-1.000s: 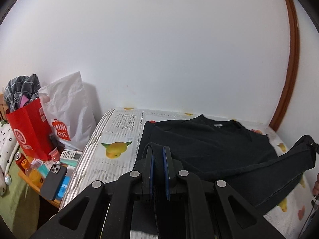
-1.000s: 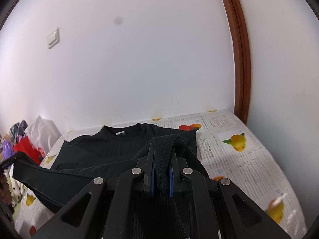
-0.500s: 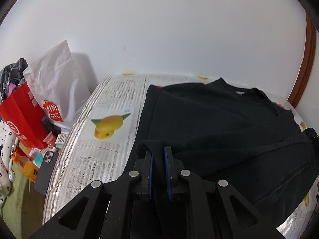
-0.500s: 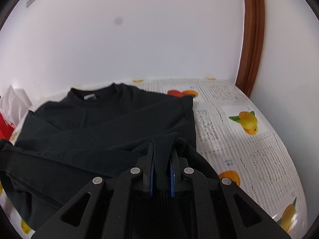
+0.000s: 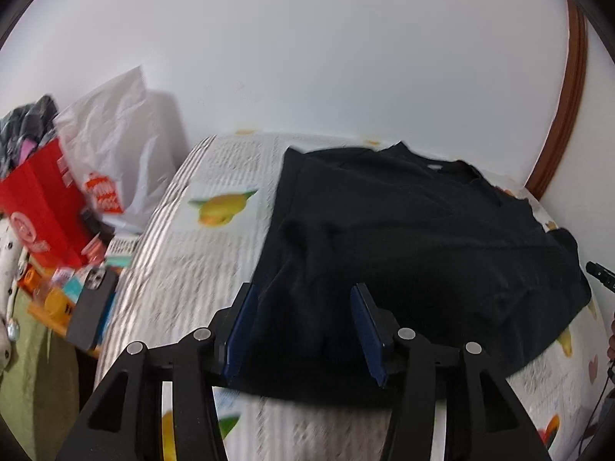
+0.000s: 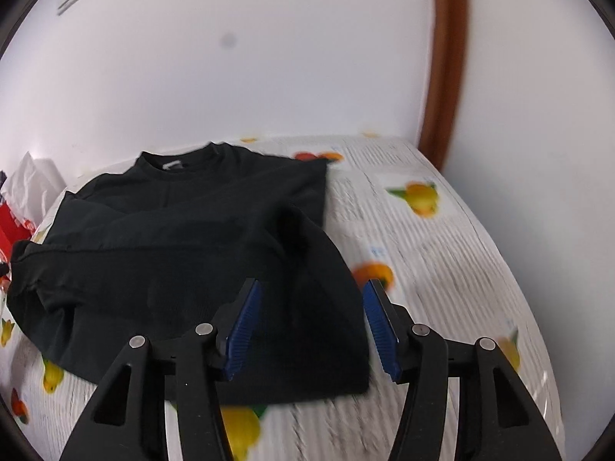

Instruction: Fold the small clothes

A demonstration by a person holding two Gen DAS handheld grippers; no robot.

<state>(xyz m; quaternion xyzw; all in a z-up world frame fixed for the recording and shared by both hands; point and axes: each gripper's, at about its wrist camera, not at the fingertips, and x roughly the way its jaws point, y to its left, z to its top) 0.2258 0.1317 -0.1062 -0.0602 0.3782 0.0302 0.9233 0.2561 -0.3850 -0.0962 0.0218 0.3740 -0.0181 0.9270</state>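
Note:
A black long-sleeved shirt (image 5: 415, 238) lies on the fruit-print bed cover (image 5: 200, 269), its lower part folded up over its body, collar toward the wall. My left gripper (image 5: 303, 330) is open and empty, its blue pads apart above the near left edge of the fold. In the right wrist view the shirt (image 6: 184, 238) lies the same way. My right gripper (image 6: 311, 322) is open and empty over the fold's near right corner.
A red paper bag (image 5: 42, 207) and a white shopping bag (image 5: 115, 153) stand left of the bed. A dark phone (image 5: 92, 307) and small items lie on a low stand there. A brown door frame (image 6: 446, 57) rises at the right.
Both grippers were shut on the shirt's hem, carried it forward over the shirt's body, then opened and let it drop onto the folded shirt.

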